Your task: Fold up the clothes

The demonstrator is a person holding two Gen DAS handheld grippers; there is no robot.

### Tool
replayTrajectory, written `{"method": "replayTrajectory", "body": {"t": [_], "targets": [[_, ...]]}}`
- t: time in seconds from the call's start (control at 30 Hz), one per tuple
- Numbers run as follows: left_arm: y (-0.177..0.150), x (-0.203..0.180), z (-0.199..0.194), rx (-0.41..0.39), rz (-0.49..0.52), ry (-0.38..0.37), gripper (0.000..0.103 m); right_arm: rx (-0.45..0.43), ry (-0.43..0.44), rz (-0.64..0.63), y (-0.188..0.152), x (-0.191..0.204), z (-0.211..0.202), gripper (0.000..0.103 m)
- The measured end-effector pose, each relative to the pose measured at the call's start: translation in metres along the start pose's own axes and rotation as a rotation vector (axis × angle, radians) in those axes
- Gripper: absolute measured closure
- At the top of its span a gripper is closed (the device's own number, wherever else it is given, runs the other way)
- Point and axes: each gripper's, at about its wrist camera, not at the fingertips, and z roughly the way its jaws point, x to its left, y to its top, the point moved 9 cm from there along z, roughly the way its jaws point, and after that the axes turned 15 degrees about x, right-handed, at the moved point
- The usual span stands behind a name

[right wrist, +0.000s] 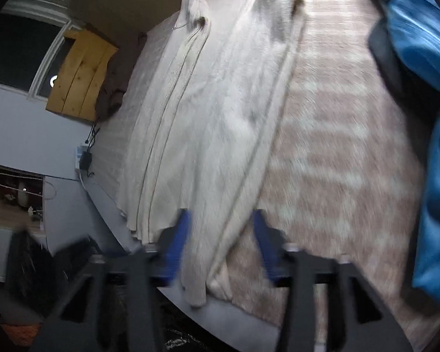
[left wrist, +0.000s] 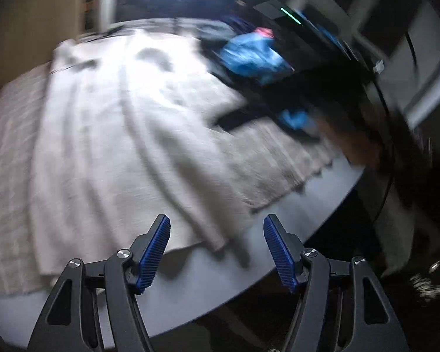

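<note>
Both views blurred; cream garment [right wrist: 220, 102] lower end cut off.

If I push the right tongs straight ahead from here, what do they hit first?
Most likely the cream garment: its lower end already lies between the open right tongs, draped over the table edge on the checked cloth. The picture is blurred, so depth is uncertain.

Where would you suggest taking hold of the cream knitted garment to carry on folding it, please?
Grip the cream knitted garment at its narrow end, which droops over the grey table edge. It lies between the fingers of the open right hand-held gripper, so come from the table's near side and close there. The free-hanging end probably lets a finger slip under it.
</note>
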Motion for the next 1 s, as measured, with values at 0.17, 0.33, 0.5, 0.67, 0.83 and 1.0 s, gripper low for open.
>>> {"method": "replayTrajectory", "body": {"t": [0.17,0.33,0.5,0.67,0.83,1.0], "targets": [[-0.002,-0.004,0.016,0.026,-0.031,-0.025,0.039,0.111,-0.044,-0.017,0.003,-0.001,0.032,0.051],[-0.023,0.026,0.012,0.047,-0.082,0.043,0.039,0.096,0.042,-0.029,-0.001,0.009,0.037,0.095],[-0.033,0.051,0.008,0.063,-0.126,0.084,0.039,0.035,0.057,-0.009,-0.005,-0.009,0.013,0.095],[-0.026,0.041,0.007,0.057,-0.129,0.086,0.039,0.056,0.078,-0.019,-0.012,-0.009,0.015,0.070],[-0.007,-0.015,0.017,0.019,-0.043,0.021,0.039,-0.020,0.029,-0.005,-0.003,-0.031,-0.019,0.066],[0.024,-0.039,0.053,0.068,-0.029,0.074,0.039,-0.154,-0.027,0.049,0.067,-0.069,-0.080,0.061]]}}
